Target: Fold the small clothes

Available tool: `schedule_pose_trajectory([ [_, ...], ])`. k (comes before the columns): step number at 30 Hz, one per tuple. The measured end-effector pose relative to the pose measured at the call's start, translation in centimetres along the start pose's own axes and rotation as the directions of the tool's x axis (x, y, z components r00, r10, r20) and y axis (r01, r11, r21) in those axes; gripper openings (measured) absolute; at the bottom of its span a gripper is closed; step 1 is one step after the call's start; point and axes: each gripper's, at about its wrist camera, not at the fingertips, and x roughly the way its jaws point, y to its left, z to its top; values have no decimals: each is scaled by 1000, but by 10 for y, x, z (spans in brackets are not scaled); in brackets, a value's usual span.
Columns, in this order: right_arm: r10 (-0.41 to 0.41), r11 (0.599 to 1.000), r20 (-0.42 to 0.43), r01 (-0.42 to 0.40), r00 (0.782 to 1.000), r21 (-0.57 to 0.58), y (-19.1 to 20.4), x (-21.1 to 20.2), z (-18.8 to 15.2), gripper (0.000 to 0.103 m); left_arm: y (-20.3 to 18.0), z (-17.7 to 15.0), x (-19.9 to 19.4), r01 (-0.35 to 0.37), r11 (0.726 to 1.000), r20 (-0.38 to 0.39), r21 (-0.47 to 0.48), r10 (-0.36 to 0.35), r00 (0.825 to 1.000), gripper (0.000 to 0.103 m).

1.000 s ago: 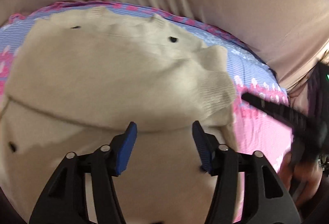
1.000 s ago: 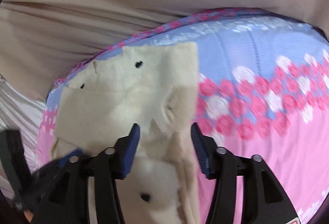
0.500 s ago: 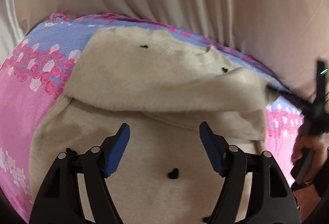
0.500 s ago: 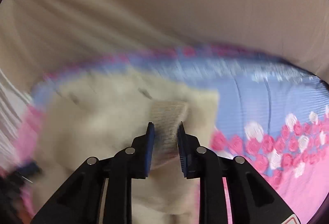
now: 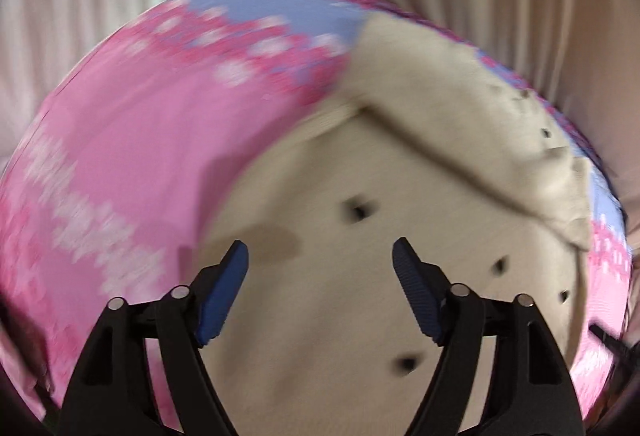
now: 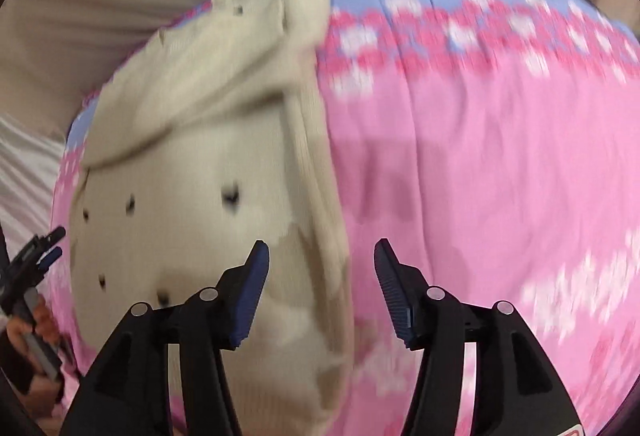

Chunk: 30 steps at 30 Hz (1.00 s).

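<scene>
Sweater centre-left on bedspread, sleeves folded in, body fold pending. Left gripper wide, just opened, empty. Right gripper likewise, straddling sweater edge.

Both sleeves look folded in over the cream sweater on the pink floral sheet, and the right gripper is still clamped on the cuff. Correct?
Not quite. The right gripper is open, holding nothing, as the right wrist view shows. The rest stands for the sweater and sheet.

No readable text, labels or numbers showed in either view; both were motion-blurred.
</scene>
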Motion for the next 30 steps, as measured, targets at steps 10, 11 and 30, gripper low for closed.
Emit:
schedule_pose_trajectory([
  [10,114,992,-79,-109,990,64,8,8,-106,61,71,-73,-1,140,971,-129,-192,-167,977,75],
  [11,106,993,-71,-101,992,60,11,9,-106,61,69,-75,-1,141,974,-124,-176,-164,979,75],
  [30,-46,998,84,51,995,-48,-33,-98,-122,5,54,-120,-75,308,949,-215,-68,-315,924,5],
])
